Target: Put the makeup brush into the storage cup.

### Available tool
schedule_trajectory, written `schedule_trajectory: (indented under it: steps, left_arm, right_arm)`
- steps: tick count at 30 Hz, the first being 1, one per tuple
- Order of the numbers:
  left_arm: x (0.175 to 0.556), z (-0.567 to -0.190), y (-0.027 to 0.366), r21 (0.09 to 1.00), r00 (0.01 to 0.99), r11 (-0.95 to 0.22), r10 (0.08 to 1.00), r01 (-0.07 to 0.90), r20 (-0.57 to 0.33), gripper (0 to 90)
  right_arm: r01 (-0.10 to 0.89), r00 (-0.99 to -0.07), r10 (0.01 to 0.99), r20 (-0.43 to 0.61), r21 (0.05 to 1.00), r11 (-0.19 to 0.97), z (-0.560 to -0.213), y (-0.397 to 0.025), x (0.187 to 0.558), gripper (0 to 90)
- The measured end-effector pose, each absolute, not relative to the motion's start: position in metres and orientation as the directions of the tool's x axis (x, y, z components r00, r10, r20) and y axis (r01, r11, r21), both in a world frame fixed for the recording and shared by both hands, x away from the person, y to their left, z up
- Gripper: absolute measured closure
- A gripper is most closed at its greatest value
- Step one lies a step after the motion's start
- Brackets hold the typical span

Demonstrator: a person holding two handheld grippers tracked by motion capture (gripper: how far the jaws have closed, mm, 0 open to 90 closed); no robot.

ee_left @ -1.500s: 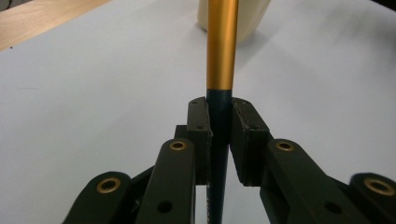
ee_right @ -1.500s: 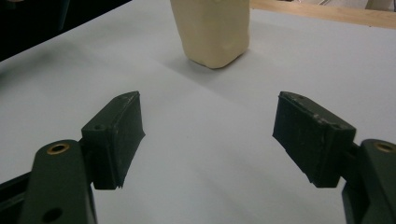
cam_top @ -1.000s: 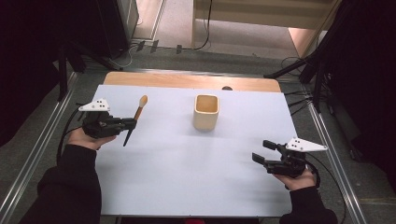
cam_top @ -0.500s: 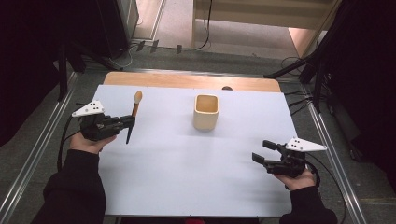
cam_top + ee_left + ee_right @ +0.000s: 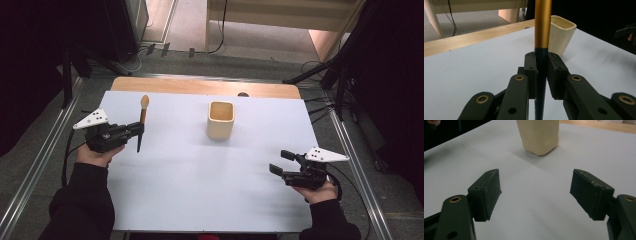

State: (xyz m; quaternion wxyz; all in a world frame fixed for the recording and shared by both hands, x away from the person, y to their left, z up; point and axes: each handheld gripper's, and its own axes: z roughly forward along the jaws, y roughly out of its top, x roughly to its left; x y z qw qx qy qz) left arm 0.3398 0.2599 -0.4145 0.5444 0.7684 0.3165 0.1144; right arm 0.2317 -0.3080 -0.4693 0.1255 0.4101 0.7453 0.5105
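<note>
Between your left gripper's [image 5: 134,131] clamped jaws: makeup brush [image 5: 141,122], light, stiff, slippery-handled; keep hold on its dark lower handle; right gripper [image 5: 281,163] gapes empty.

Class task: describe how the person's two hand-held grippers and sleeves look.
The left hand-held gripper and the right hand-held gripper are black, each topped by a grey three-cornered plate with dark dots and trailing a black cable. Brass-coloured rivets mark the jaw links. Both sleeves are black.

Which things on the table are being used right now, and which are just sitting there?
In use:
left gripper, jaws shut on the brush
brush
cream cup, probably where the brush goes

Just there:
right gripper, open, holding nothing
white sheet
cables on the floor
</note>
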Motion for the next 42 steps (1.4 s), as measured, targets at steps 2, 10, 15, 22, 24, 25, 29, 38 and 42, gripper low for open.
schedule_trajectory:
  steps: [2,10,15,22,24,25,29,38,42]
  left_arm:
    - [0.34,-0.413,0.26,0.914,0.772,-0.198,0.613,0.354,-0.166,79.8]
    - [0.338,-0.408,0.254,0.924,0.784,-0.182,0.598,0.336,-0.167,79.7]
    - [0.342,-0.409,0.25,0.915,0.781,-0.209,0.605,0.344,-0.155,79.7]
    - [0.349,-0.409,0.246,0.902,0.781,-0.242,0.607,0.357,-0.147,79.8]
    - [0.351,-0.407,0.244,0.894,0.782,-0.262,0.607,0.363,-0.14,79.8]
    - [0.352,-0.406,0.244,0.897,0.785,-0.26,0.604,0.358,-0.138,79.8]
    - [0.356,-0.401,0.241,0.896,0.785,-0.26,0.604,0.36,-0.14,79.8]
    - [0.362,-0.395,0.231,0.893,0.799,-0.271,0.583,0.359,-0.145,79.7]
    - [0.365,-0.391,0.227,0.896,0.801,-0.264,0.581,0.358,-0.149,79.8]
  right_arm:
    - [0.484,-0.633,0.738,0.234,0.864,0.141,-0.469,-0.308,0.232,25.2]
    - [0.485,-0.639,0.732,0.236,0.862,0.146,-0.47,-0.306,0.232,25.1]
    - [0.48,-0.644,0.729,0.233,0.864,0.148,-0.47,-0.305,0.233,25.1]
    - [0.477,-0.646,0.727,0.233,0.867,0.146,-0.469,-0.305,0.232,25.1]
    - [0.476,-0.646,0.727,0.233,0.867,0.145,-0.469,-0.305,0.232,25.0]
    - [0.477,-0.645,0.727,0.235,0.867,0.143,-0.469,-0.305,0.232,25.1]
    - [0.481,-0.64,0.73,0.238,0.865,0.14,-0.469,-0.306,0.232,25.1]
    - [0.477,-0.644,0.727,0.236,0.867,0.141,-0.469,-0.306,0.232,25.1]
    - [0.475,-0.645,0.727,0.235,0.869,0.14,-0.469,-0.306,0.231,25.1]
